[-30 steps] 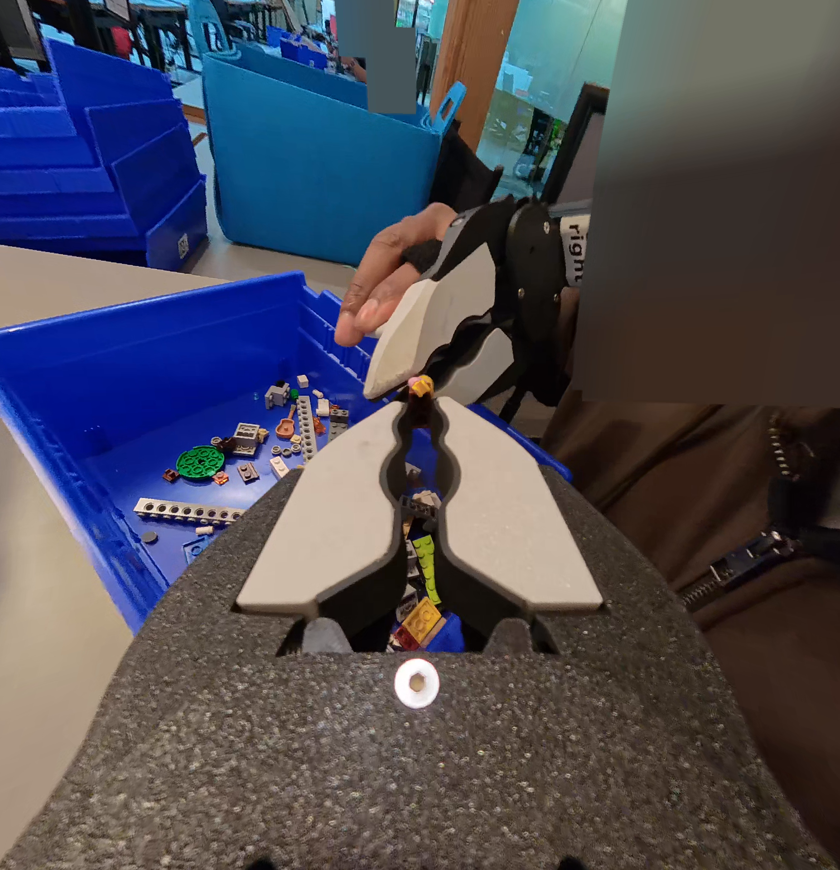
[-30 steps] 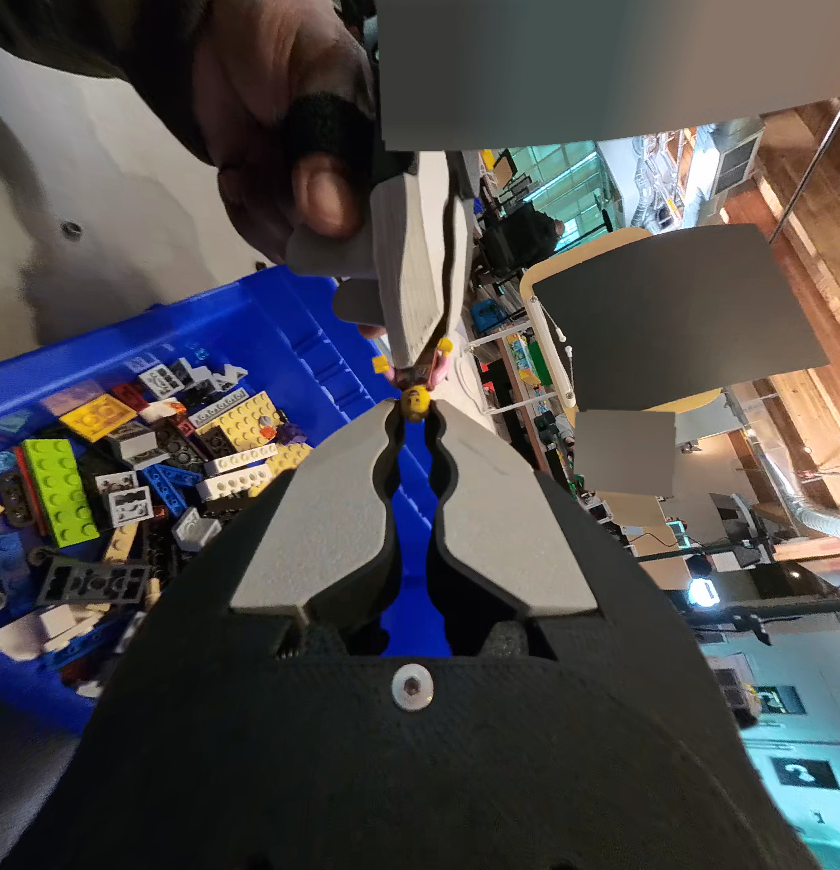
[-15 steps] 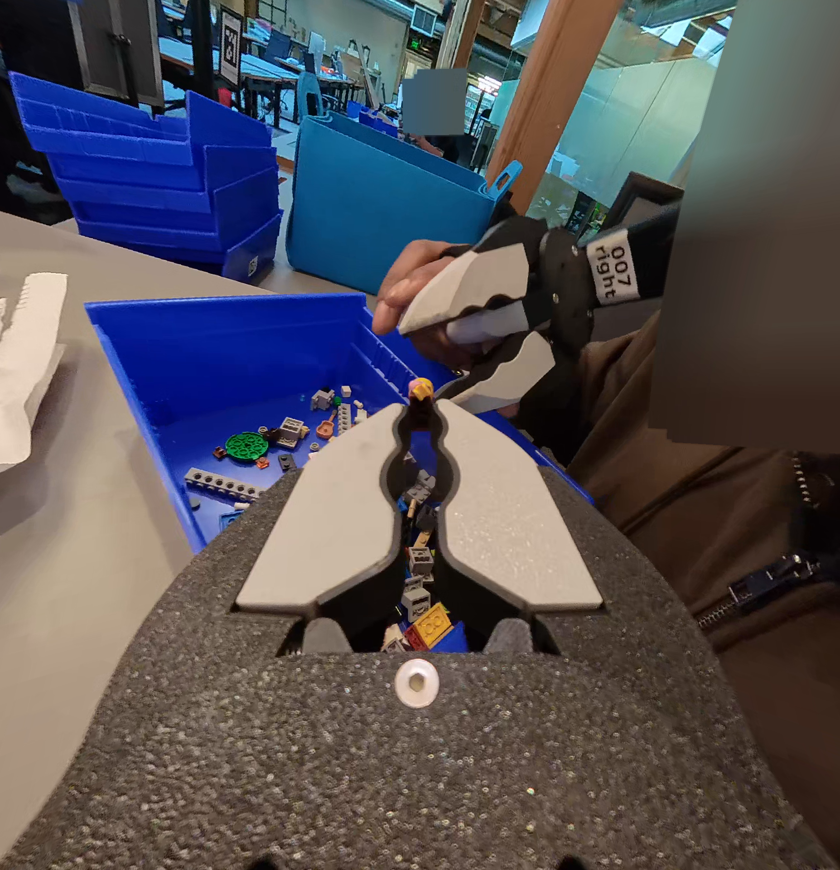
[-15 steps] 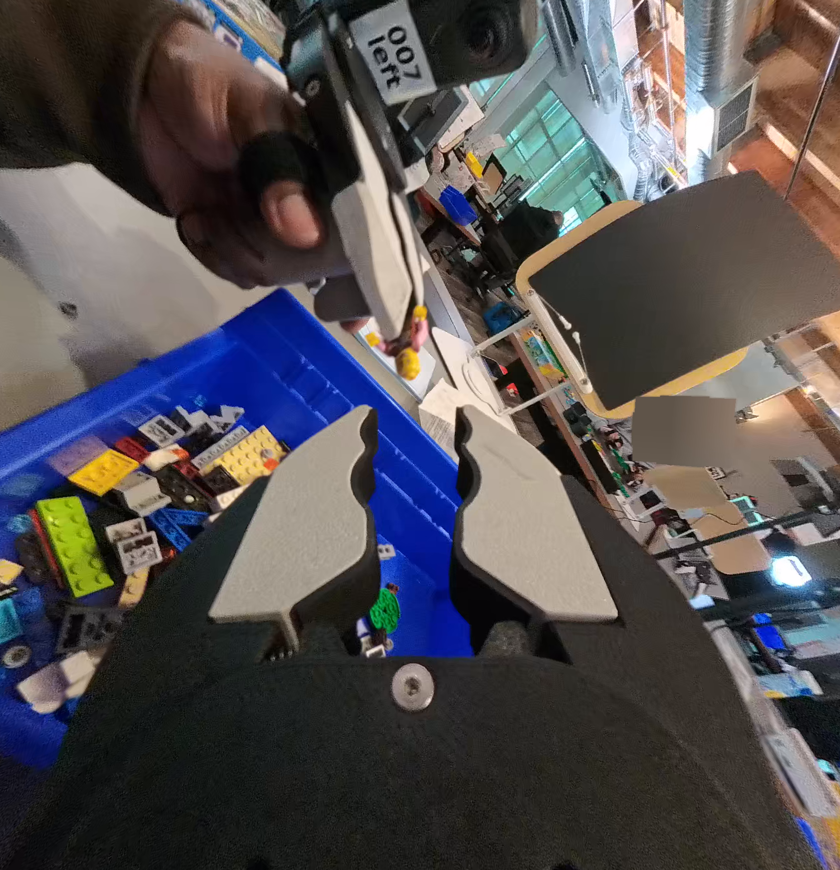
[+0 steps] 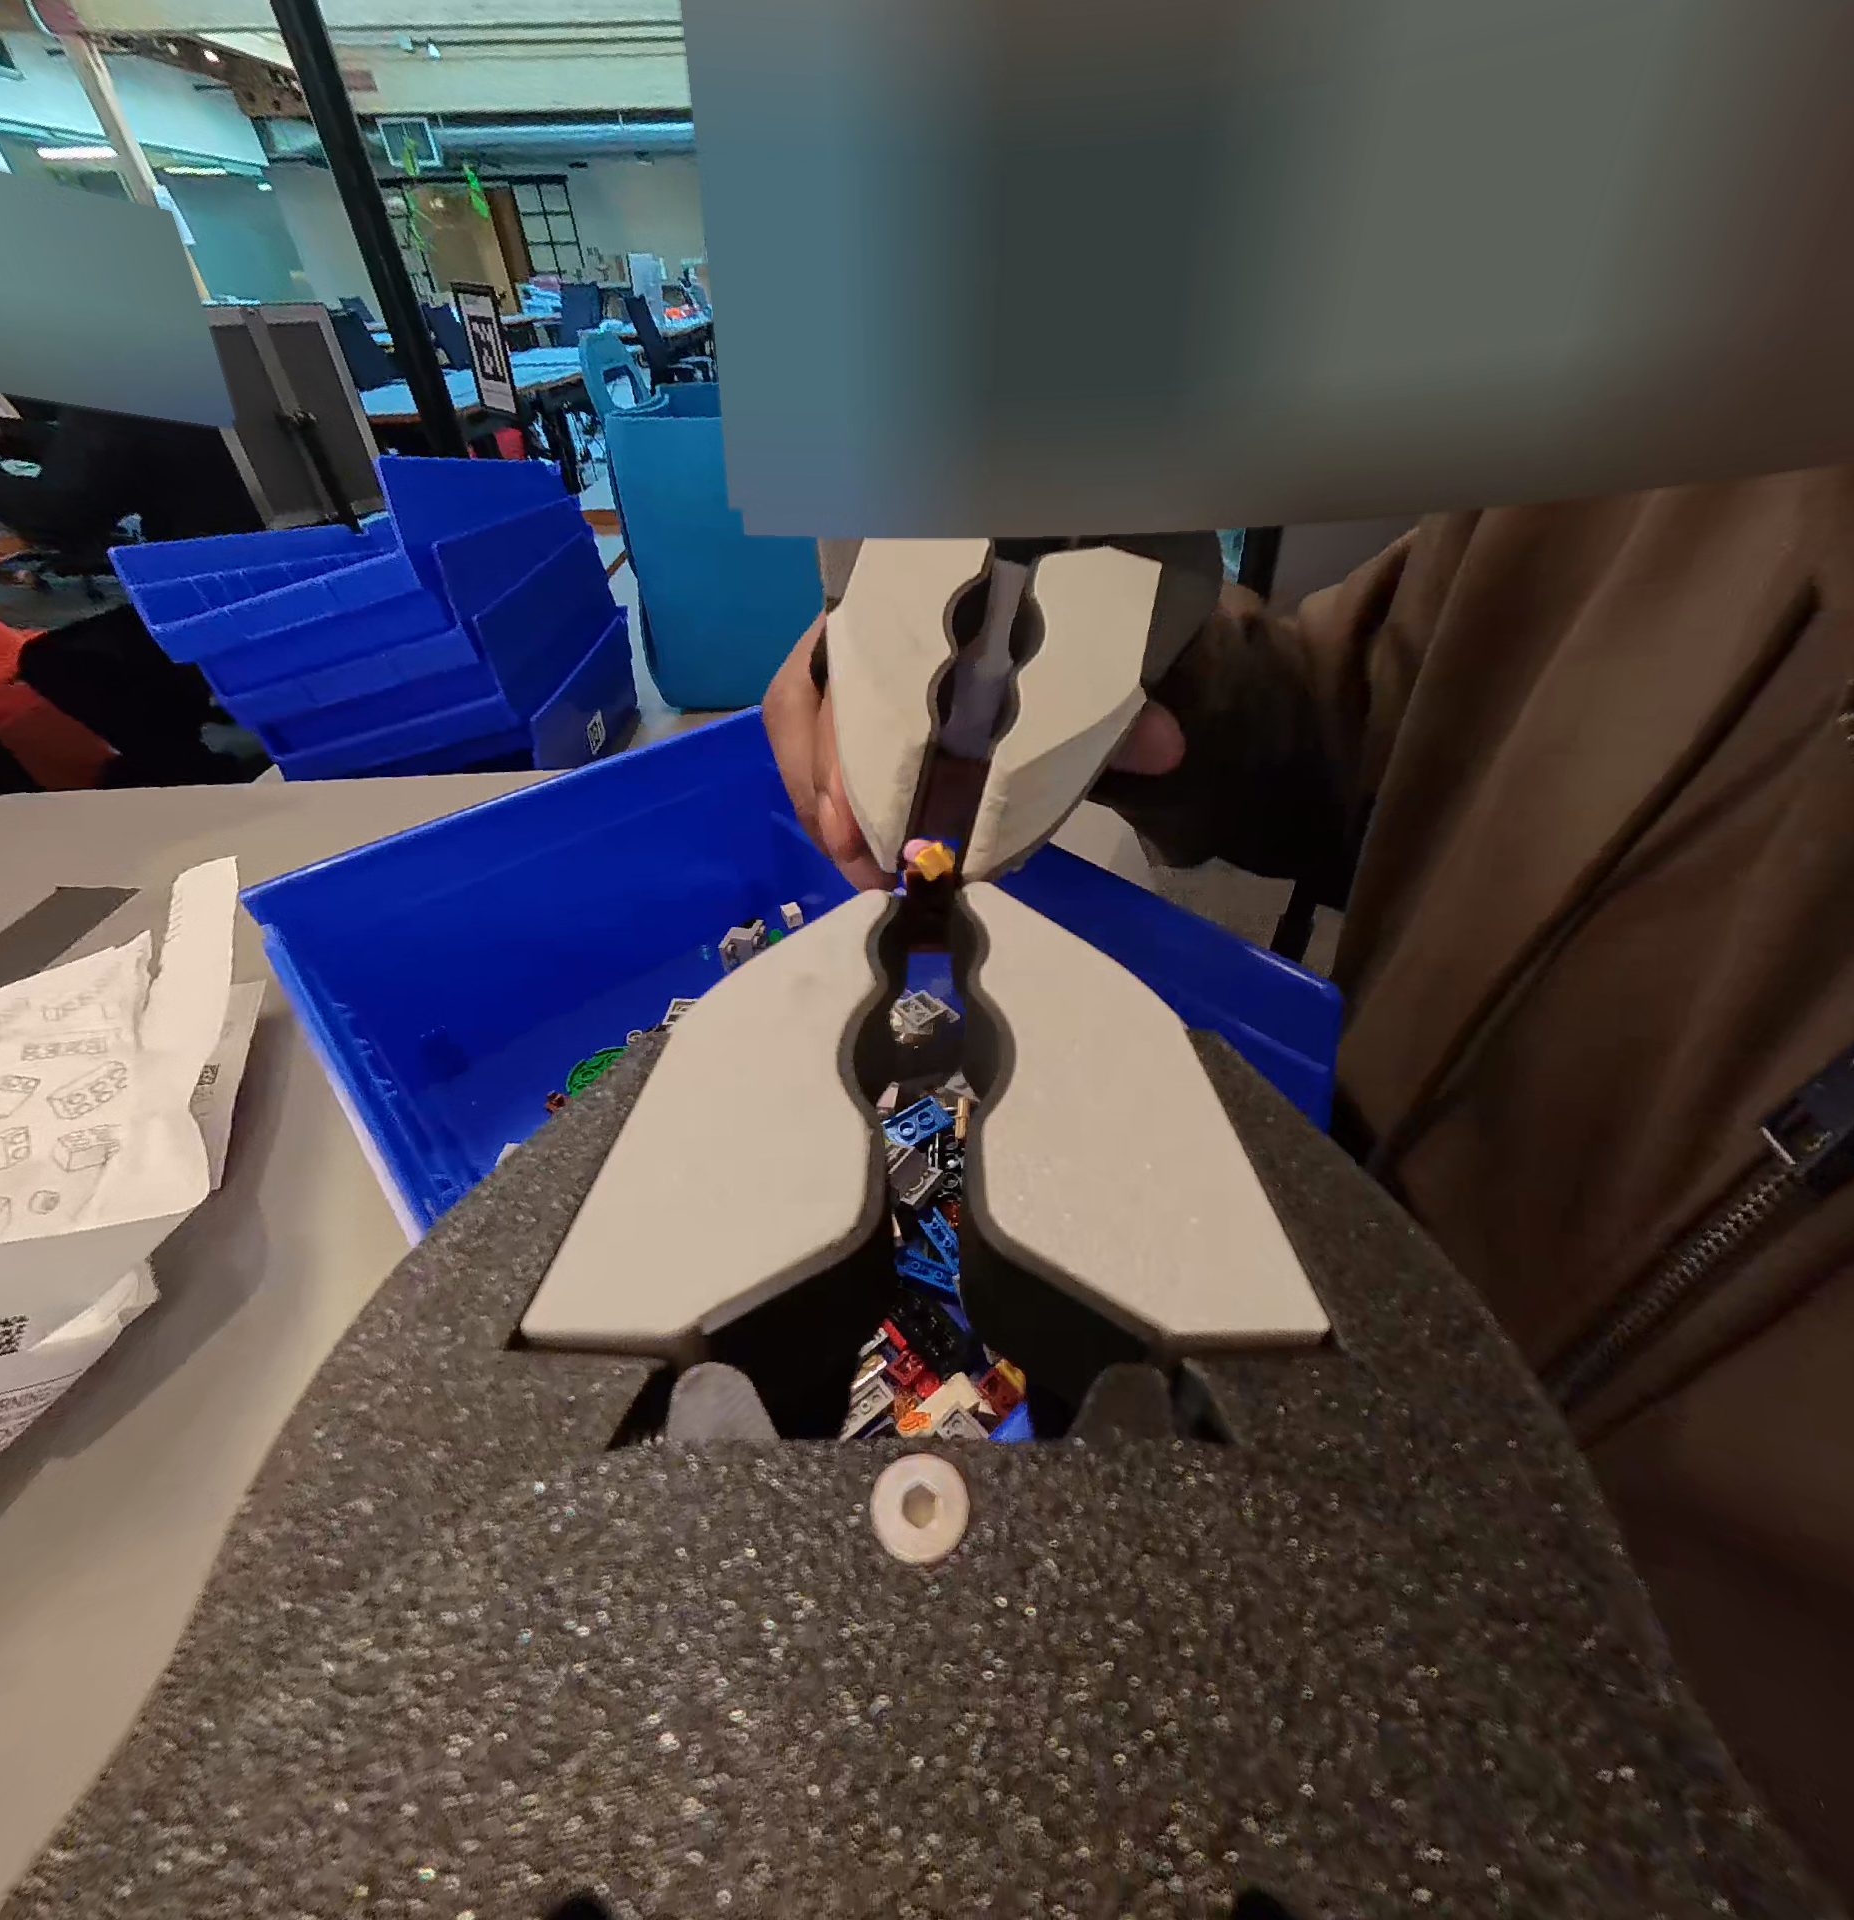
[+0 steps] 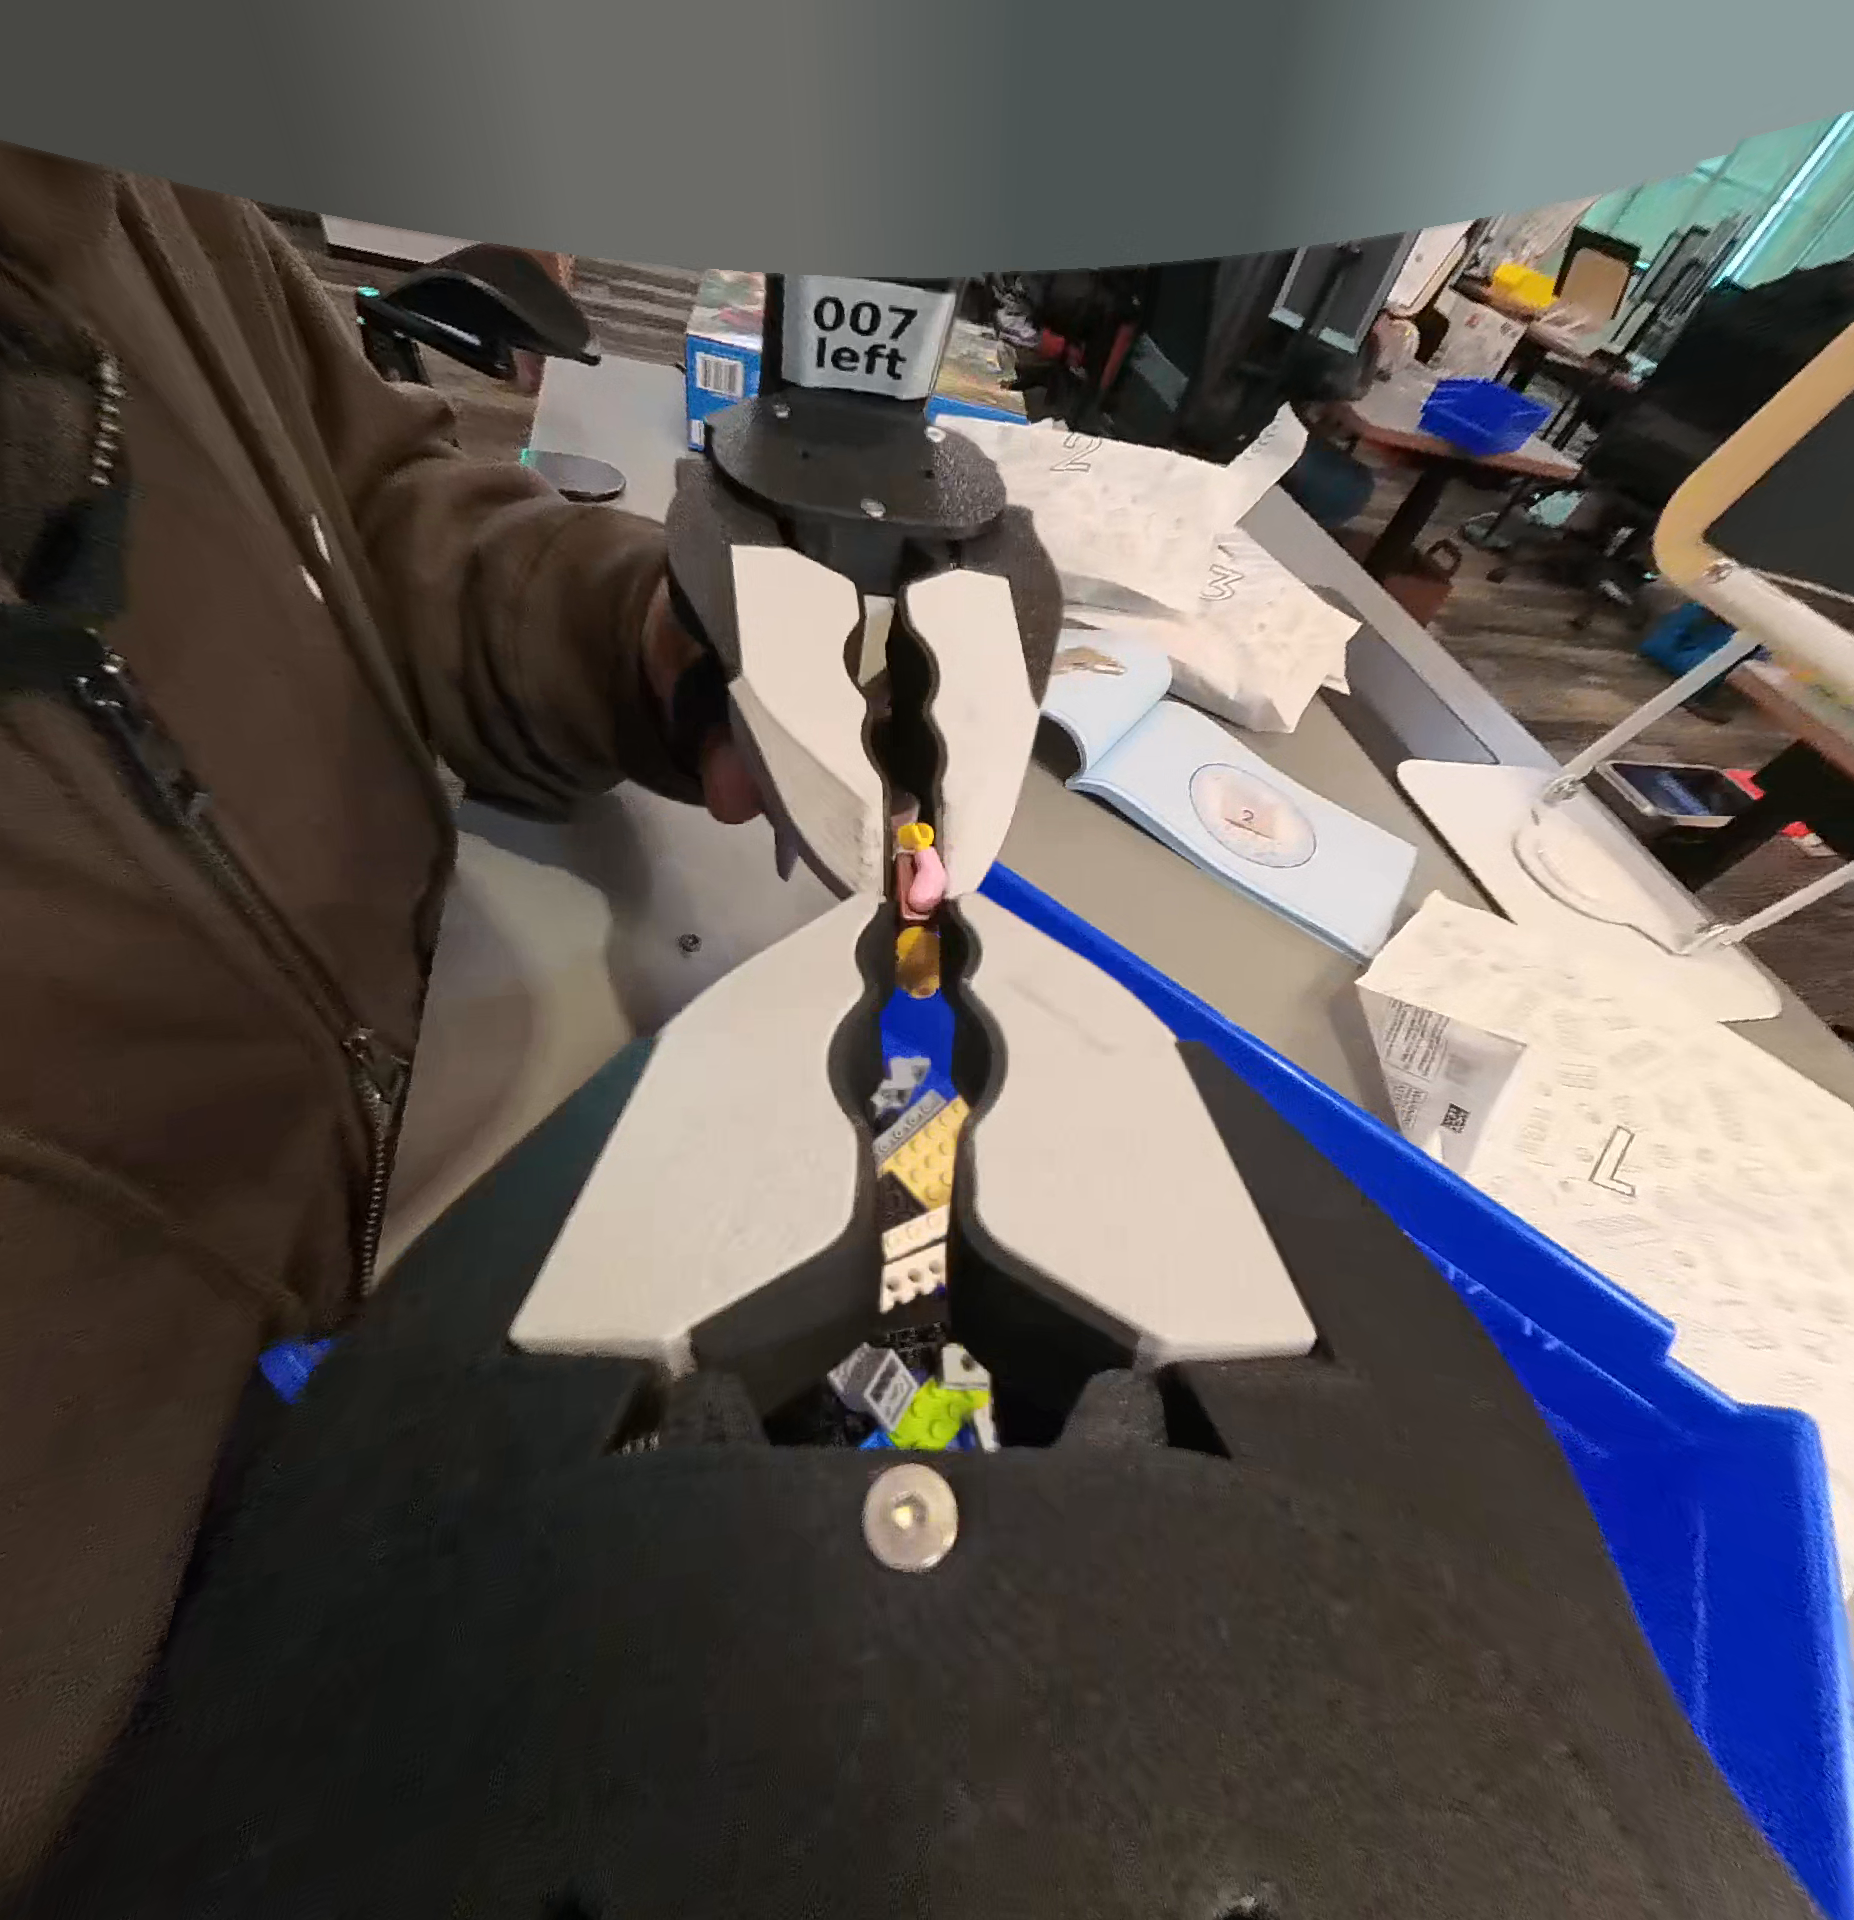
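Half a second ago we saw the right gripper spread and clear of the toy minifigure; now its tips are pinched on the yellow head end. The left gripper still pinches the torso end, arm and yellow hand poking out. The two grippers meet tip to tip. We see the figure's long axis run gripper to gripper, head toward the right one, above the near edge of the blue bin of loose bricks.
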`<state>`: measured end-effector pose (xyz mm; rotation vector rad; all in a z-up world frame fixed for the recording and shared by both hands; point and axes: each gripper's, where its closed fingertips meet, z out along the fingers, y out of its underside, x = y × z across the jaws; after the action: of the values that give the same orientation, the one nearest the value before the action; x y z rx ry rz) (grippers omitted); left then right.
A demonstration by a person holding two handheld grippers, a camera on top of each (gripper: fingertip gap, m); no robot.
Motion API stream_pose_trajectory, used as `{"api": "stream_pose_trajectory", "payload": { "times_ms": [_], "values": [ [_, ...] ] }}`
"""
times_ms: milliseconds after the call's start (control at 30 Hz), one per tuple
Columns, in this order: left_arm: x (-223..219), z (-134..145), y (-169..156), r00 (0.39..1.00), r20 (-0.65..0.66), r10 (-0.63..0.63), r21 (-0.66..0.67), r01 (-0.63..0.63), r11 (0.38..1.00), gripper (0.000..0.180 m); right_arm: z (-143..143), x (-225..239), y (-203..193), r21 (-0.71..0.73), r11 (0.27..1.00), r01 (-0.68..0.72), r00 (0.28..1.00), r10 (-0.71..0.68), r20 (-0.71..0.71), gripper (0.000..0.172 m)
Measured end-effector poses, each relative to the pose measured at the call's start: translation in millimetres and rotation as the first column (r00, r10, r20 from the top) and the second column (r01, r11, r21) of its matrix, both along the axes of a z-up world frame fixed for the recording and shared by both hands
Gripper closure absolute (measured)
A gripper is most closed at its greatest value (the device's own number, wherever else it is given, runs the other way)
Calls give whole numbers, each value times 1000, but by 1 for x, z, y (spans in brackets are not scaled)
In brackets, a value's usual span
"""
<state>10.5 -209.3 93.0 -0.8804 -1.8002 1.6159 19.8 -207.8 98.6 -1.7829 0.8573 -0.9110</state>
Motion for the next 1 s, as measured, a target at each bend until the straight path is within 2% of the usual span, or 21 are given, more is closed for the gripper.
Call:
{"api": "stream_pose_trajectory", "payload": {
  "times_ms": [300, 500, 633, 933, 1000],
  "values": [
    [2, 1, 7, 1000, 27, 5, -68, -3, 998, 173, -3, -3, 2, 32, 999, -31, 999, 32, -40, 156],
    [1, -4, 6, 1000, 20, -16, -55, 17, 998, 173, -9, -1, 6, -10, 999, -48, 998, 48, -50, 161],
    [3, -4, 4, 997, -69, -39, 9, 40, 999, 172, -7, 1, 3, -48, 998, -27, 1000, 27, 4, 161],
    [-1, 0, 8, 990, -129, -61, 34, 66, 997, 173, -4, -5, 1, -31, 999, -10, 1000, 10, 15, 160],
    [36, 3, 6, 976, -215, 35, 48, -25, 999, 180, 15, -14, -24, 6, 997, 76, 993, -76, 87, 160]
  ]
}}
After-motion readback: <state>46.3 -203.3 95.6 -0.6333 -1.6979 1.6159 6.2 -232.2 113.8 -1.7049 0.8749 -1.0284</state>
